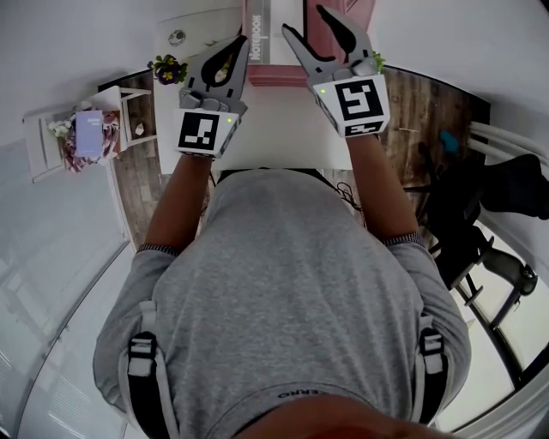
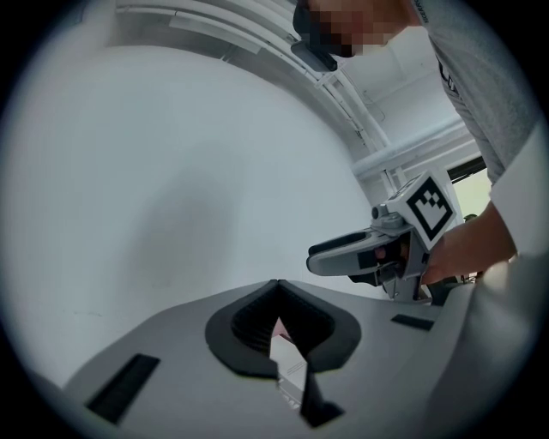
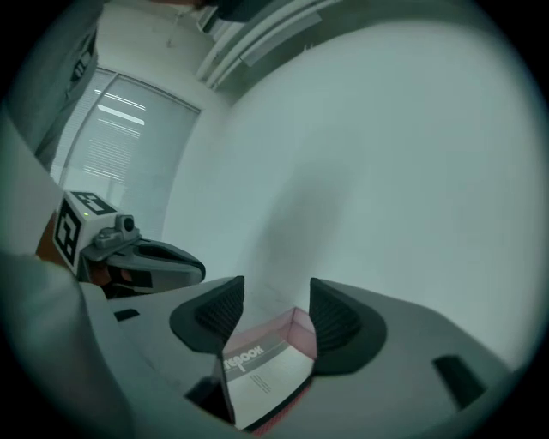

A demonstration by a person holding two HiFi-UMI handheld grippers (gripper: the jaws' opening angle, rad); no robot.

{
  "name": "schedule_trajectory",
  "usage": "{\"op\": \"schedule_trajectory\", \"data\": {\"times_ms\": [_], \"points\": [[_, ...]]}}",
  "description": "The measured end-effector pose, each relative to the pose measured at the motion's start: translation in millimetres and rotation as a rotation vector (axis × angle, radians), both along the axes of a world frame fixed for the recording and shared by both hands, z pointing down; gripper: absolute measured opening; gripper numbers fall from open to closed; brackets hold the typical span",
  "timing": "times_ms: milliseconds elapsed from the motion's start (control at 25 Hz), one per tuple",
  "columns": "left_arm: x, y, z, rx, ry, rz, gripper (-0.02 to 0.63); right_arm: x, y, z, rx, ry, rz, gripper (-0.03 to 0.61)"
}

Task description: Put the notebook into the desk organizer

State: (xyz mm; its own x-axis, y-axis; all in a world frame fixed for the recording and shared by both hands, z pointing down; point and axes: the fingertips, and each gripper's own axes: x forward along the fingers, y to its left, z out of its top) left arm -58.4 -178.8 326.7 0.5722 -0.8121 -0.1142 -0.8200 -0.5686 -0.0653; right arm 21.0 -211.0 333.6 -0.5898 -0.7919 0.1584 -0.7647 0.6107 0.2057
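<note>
Two sets of tongs held above the white worktop (image 1: pixel 274 137): left tongs (image 1: pixel 242 43) (image 2: pixel 276 283) pressed together, empty; right tongs (image 1: pixel 303 19) (image 3: pixel 276 296) spread, nothing between the pads. Farther off, at the worktop's far edge, notebook (image 1: pixel 262 39) (image 3: pixel 257 377) standing inside the pink desk organizer (image 1: pixel 279 77) (image 3: pixel 300 330)

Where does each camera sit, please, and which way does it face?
Head view: on the person's head, facing steeply down past shirt and forearms at left tool, right tool, notebook in pink organizer.
Left gripper view: on the left tool, along shut jaws toward a white wall.
Right gripper view: on the right tool, between open jaws toward the notebook.
Shared: each gripper view shows the other tool.
</note>
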Motion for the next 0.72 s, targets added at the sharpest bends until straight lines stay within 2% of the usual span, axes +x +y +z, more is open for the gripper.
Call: {"op": "schedule_trajectory", "data": {"times_ms": [80, 160, 360, 520, 720], "points": [[2, 3, -3, -0.001, 0.006, 0.004, 0.018, -2, 13, -19, 0.092, -0.067, -0.035, 0.239], [3, 8, -3, -0.011, -0.007, 0.012, 0.018, -4, 26, -31, 0.136, -0.124, -0.062, 0.235], [12, 21, -12, -0.013, 0.007, 0.041, 0.018, 1, 57, -46, 0.156, -0.168, -0.092, 0.196], [21, 33, -15, -0.001, -0.007, 0.063, 0.018, 16, 72, -51, 0.157, -0.206, -0.074, 0.130], [24, 42, -24, 0.007, 0.031, 0.061, 0.018, 35, 81, -50, 0.154, -0.222, -0.067, 0.077]]}}
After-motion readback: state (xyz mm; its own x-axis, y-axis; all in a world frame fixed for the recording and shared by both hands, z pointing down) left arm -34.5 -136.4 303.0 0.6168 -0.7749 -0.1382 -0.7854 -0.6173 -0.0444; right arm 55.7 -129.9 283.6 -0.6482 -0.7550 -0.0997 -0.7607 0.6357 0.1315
